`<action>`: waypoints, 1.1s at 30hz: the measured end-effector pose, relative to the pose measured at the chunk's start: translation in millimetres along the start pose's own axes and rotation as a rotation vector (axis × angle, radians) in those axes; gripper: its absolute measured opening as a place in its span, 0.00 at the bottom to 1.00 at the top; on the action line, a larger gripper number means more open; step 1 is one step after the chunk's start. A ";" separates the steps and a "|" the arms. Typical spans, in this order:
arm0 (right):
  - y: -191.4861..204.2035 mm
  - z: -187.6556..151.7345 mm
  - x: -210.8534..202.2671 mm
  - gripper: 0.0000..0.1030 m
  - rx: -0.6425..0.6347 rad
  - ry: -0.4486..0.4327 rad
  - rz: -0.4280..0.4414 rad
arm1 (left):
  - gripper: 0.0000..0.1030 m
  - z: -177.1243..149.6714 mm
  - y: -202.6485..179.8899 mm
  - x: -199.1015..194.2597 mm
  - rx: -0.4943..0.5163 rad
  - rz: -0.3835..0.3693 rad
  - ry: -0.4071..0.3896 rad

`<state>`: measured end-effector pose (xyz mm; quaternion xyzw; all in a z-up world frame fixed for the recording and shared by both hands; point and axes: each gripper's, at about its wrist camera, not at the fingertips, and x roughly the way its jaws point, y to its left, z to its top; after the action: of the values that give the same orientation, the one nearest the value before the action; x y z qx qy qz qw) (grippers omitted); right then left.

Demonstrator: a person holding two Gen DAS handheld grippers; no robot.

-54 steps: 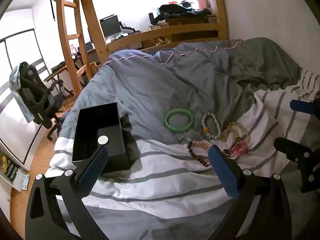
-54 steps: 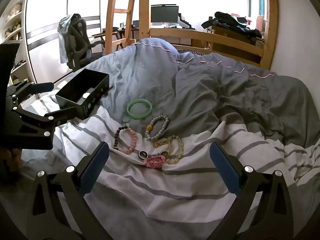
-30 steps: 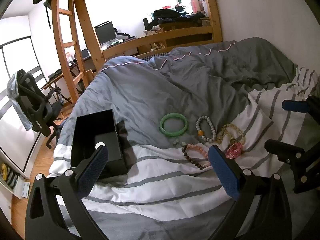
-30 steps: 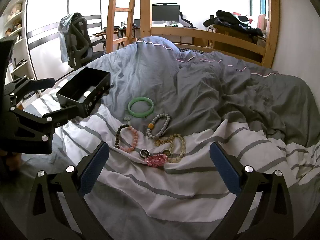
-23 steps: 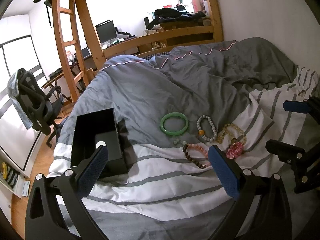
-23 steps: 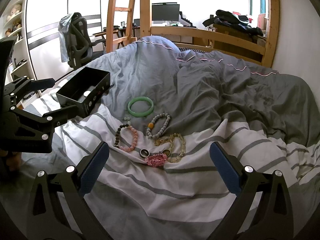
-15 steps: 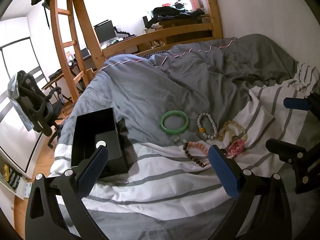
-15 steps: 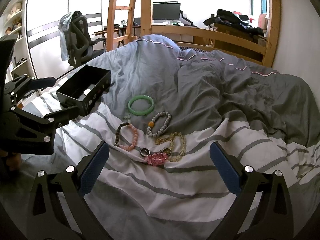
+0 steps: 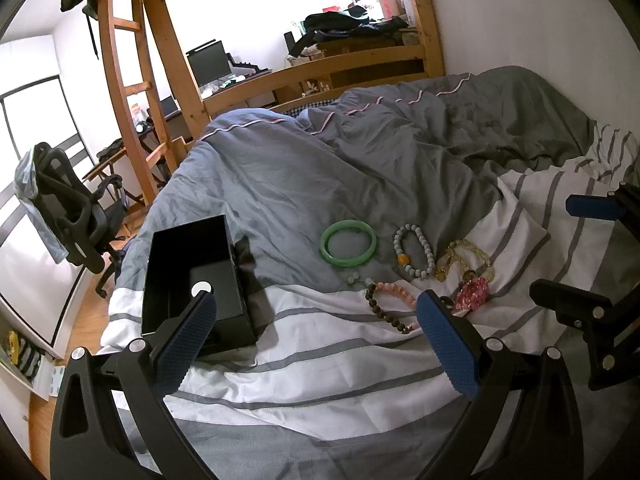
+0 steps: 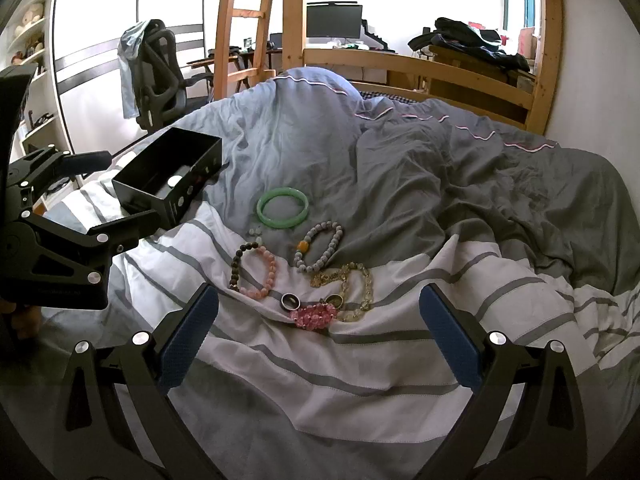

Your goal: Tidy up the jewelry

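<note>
Jewelry lies on the bed: a green bangle (image 9: 349, 243) (image 10: 283, 207), a grey bead bracelet (image 9: 415, 251) (image 10: 320, 246), a pink and brown bead bracelet (image 9: 390, 307) (image 10: 253, 271), a yellow bead bracelet (image 9: 464, 258) (image 10: 354, 290), a pink crystal bracelet (image 9: 472, 291) (image 10: 314, 314) and two rings (image 10: 290, 301). An open black box (image 9: 192, 276) (image 10: 170, 170) sits left of them. My left gripper (image 9: 316, 340) is open and empty, hovering before the box and jewelry. My right gripper (image 10: 318, 344) is open and empty, just short of the pink crystal bracelet.
The bed has a rumpled grey duvet (image 9: 360, 168) and a white striped sheet (image 10: 360, 364). A wooden bunk frame with ladder (image 9: 136, 80), an office chair (image 10: 158, 76) and a desk with a monitor (image 10: 334, 20) stand behind.
Both grippers have barely shifted; the views drifted slightly. The jewelry and the box have not moved.
</note>
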<state>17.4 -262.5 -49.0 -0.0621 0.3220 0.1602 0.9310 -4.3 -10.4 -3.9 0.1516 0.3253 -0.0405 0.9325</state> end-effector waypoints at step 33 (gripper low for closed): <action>2.6 -4.3 3.7 0.96 -0.003 0.009 -0.001 | 0.96 -0.2 -3.8 1.1 0.010 0.004 0.006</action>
<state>16.8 -260.1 -54.7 -0.0643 0.3261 0.1597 0.9295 -4.2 -13.9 -5.7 0.1570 0.3276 -0.0396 0.9308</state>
